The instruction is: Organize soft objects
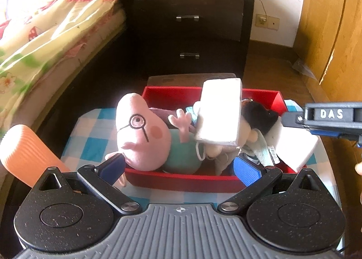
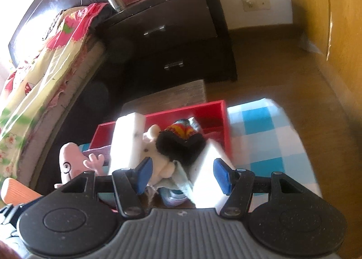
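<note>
In the red box [image 1: 203, 93] on the checked tabletop [image 1: 90, 143] sit my pink plush [image 1: 140, 132], dark-haired doll [image 2: 181, 148] and two white foam blocks [image 1: 217, 114], both grippers [image 1: 181, 166] [image 2: 182, 175] released and empty, so I judge a careless nudge could topple the leaning near-right block [image 2: 206, 179] out.

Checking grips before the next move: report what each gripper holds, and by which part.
Left gripper: open, holds nothing. Right gripper: doll and sponge lie between its jaws; whether it grips them cannot be told.
</note>
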